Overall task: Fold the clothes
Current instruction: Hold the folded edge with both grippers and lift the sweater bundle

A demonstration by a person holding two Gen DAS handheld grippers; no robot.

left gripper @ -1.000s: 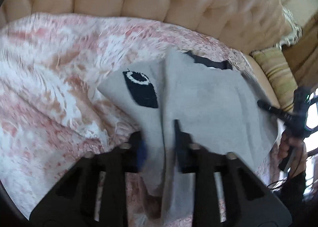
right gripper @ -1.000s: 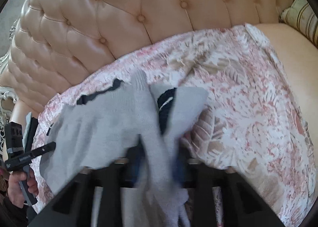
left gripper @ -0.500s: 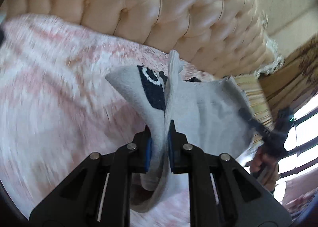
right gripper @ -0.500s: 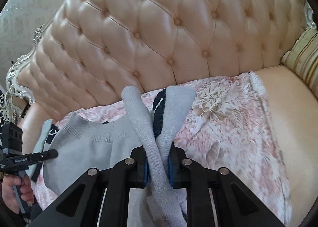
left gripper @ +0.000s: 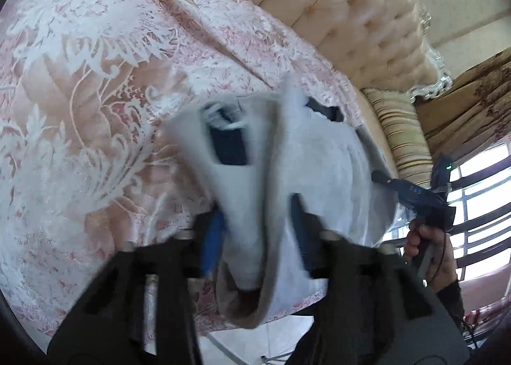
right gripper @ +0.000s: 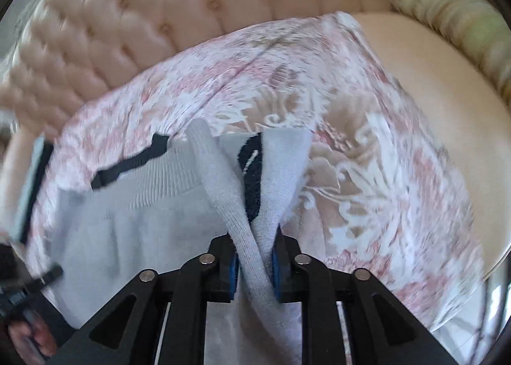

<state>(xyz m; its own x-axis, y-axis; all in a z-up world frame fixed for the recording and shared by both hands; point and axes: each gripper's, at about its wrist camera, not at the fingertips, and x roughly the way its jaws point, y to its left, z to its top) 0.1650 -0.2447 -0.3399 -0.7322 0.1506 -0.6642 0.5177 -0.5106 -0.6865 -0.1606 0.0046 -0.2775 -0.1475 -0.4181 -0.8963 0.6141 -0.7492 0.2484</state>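
While both grippers tilt downward, their fingers, just spreading, seemingly loosely straddle the grey garment (left gripper: 322, 170).

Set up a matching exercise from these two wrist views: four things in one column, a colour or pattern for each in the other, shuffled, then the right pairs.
1. sweater
2. bedspread
3. headboard
4. pillow

A. striped
B. pink and white floral
C. grey, with a dark patch
D. cream, tufted with buttons

Pairs: 1-C, 2-B, 3-D, 4-A
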